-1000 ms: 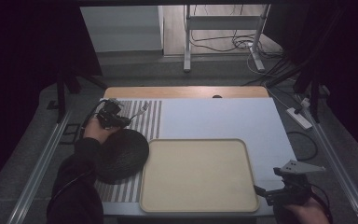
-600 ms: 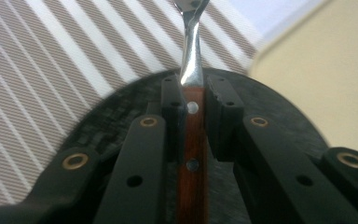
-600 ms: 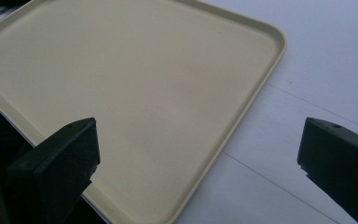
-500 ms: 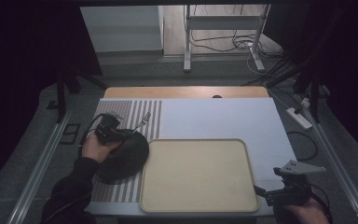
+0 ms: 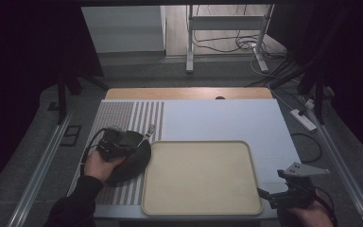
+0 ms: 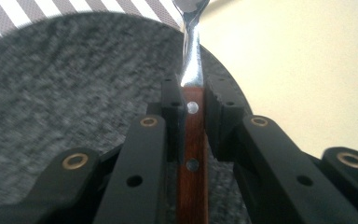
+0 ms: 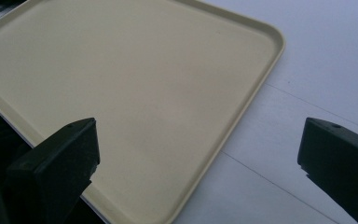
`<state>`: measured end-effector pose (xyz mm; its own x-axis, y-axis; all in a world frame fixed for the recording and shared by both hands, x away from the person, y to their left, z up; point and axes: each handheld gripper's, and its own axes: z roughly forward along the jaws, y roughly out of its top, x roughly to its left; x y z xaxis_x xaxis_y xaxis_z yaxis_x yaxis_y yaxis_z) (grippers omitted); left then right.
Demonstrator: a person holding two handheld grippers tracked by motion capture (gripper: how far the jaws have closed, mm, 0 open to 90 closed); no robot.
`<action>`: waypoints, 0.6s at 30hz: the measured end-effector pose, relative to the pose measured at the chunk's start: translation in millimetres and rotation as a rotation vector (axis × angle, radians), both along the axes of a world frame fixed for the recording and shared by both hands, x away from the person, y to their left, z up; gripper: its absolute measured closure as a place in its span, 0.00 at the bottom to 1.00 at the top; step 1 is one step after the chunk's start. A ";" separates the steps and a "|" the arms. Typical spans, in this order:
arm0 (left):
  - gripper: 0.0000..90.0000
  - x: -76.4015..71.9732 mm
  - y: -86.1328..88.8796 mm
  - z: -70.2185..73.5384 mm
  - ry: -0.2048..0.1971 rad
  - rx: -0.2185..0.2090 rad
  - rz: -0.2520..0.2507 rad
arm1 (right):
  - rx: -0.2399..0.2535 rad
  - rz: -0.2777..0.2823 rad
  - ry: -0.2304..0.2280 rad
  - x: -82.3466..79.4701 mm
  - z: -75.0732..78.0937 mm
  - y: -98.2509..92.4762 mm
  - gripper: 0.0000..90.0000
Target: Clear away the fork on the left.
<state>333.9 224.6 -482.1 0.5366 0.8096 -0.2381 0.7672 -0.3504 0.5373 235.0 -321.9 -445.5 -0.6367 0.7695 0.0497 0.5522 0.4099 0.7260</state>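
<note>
On the bench (image 5: 227, 120), a white sheet covers most of the top, with a wooden strip bare along the far edge and a grey-and-white striped mat (image 5: 123, 118) laid down the left side. A dark round plate (image 5: 131, 163) of speckled grey sits on that mat, its right edge just beside or touching the left rim of a large beige tray (image 5: 201, 177), which takes up the near middle of the bench and has nothing in it. The left claw (image 5: 142, 140) hangs over the plate, the person's left hand (image 5: 99, 163) behind it, and from the high view the thing it holds is only a thin bright sliver pointing away toward the stripes. The left gripper view makes it plain: the left claw (image 6: 193, 100) is closed tight on the reddish wooden handle of a utensil (image 6: 193, 140), riveted, with a shiny metal neck running up out of the frame; its working end is cut off at the top, so I cannot tell whether it is a spoon or a fork. Beneath it lies the plate (image 6: 65, 93), with the tray (image 6: 298, 70) to the right. The right claw (image 5: 267, 195) waits at the near right corner, gaping wide and holding nothing; the right gripper view shows the right claw (image 7: 198, 154) over the tray's (image 7: 242, 107) rim and the white sheet (image 7: 317, 60) beyond.
</note>
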 end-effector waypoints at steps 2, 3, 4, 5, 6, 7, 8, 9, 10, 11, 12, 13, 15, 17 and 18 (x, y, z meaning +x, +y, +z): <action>0.87 -4.2 -2.9 0.2 0.002 -0.007 0.013 | 0.000 0.000 -0.001 -0.1 0.0 0.1 0.00; 0.87 -6.3 -4.7 0.4 0.001 -0.007 0.016 | 0.002 0.001 -0.001 -0.1 -0.1 0.1 0.00; 0.87 -8.4 -6.5 0.5 0.002 -0.009 0.016 | 0.002 0.001 -0.001 -0.1 -0.1 0.1 0.00; 0.87 -10.4 -8.5 0.4 0.004 -0.012 0.021 | 0.003 0.001 -0.001 -0.1 -0.1 0.0 0.00; 0.87 -12.1 -10.1 0.2 0.006 -0.014 0.024 | 0.003 0.001 -0.001 0.0 -0.1 0.0 0.00; 0.87 -13.9 -11.8 0.0 0.007 -0.018 0.028 | 0.003 0.002 -0.001 0.0 -0.1 0.0 0.00; 0.87 -15.8 -13.6 -0.4 0.008 -0.023 0.031 | 0.003 0.003 -0.001 -0.1 -0.1 0.0 0.00; 0.87 -17.9 -15.8 -0.8 0.010 -0.026 0.032 | 0.002 0.004 -0.002 -0.1 0.0 0.1 0.00; 0.87 -19.1 -17.0 -1.0 0.011 -0.030 0.032 | 0.002 0.006 -0.002 -0.2 0.0 0.1 0.00; 0.87 -20.7 -18.6 -1.4 0.015 -0.038 0.030 | 0.002 0.006 -0.002 -0.2 0.0 0.1 0.00; 0.87 -22.3 -20.6 -1.7 0.019 -0.047 0.030 | 0.002 0.007 -0.002 -0.3 0.0 0.1 0.00; 0.87 -23.7 -22.9 -1.7 0.019 -0.054 0.031 | 0.002 0.007 -0.001 -0.4 0.1 0.2 0.00; 0.87 -25.7 -27.5 -1.1 0.017 -0.057 0.029 | 0.002 0.009 -0.002 -0.5 0.1 0.3 0.00; 0.87 -27.1 -33.9 -1.8 0.021 -0.073 0.033 | 0.001 0.008 -0.001 -0.3 0.0 0.4 0.00; 0.87 -27.4 -36.1 -2.3 0.022 -0.073 0.028 | 0.001 0.008 0.000 -0.3 0.0 0.5 0.00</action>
